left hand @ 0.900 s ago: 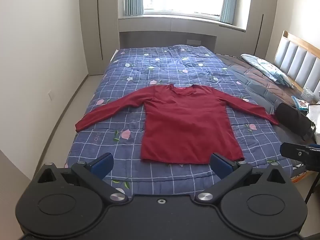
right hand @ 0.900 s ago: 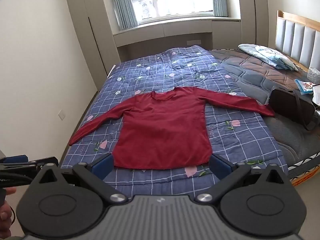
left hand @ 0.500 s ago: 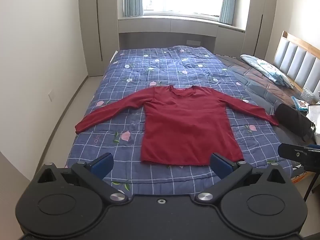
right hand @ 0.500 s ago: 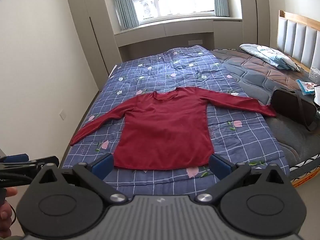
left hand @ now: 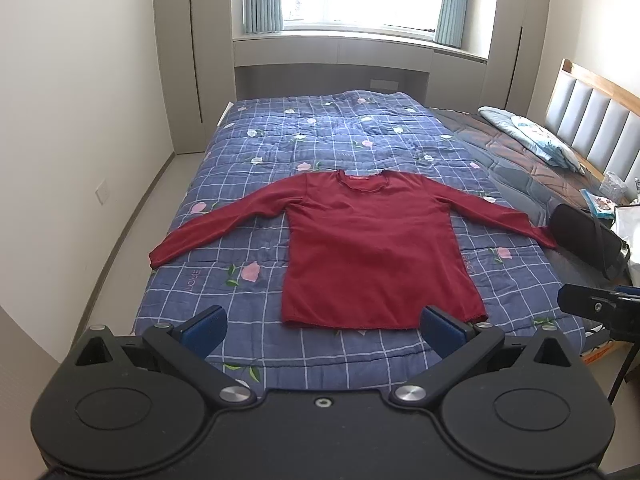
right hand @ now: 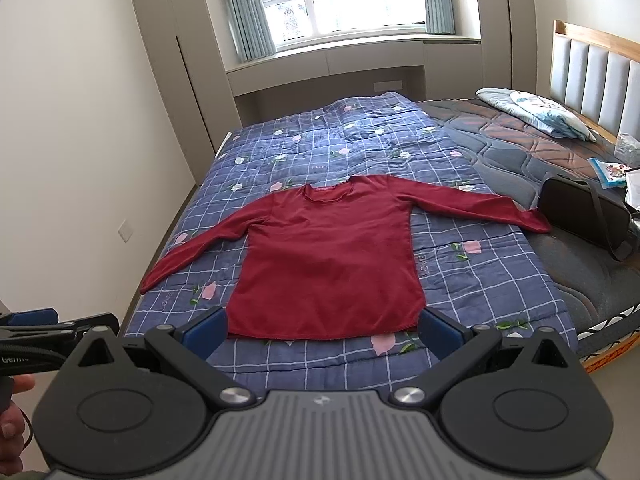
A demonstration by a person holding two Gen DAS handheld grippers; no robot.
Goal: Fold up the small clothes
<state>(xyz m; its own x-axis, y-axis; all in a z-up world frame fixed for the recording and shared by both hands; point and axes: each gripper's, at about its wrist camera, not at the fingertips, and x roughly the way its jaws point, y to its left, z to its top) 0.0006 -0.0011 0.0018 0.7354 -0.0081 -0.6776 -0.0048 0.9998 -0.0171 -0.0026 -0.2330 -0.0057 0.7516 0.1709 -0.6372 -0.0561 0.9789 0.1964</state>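
Note:
A red long-sleeved shirt [left hand: 372, 248] lies flat and face up on a blue checked quilt [left hand: 320, 140], sleeves spread to both sides, hem nearest me. It also shows in the right wrist view [right hand: 328, 256]. My left gripper [left hand: 324, 330] is open and empty, held above the near edge of the bed, short of the hem. My right gripper [right hand: 322, 330] is open and empty in the same stance, just before the hem. Each gripper's tip shows at the edge of the other's view.
A black bag [left hand: 588, 240] lies on the bare mattress by the right sleeve cuff. A pillow [left hand: 528, 136] lies near the headboard [left hand: 600, 124]. A wall runs along the left of the bed, with a floor strip between. Papers lie at the far right.
Both grippers have shifted slightly, so the shirt sits a little differently in each view. The shirt has not moved. Both grippers stay open.

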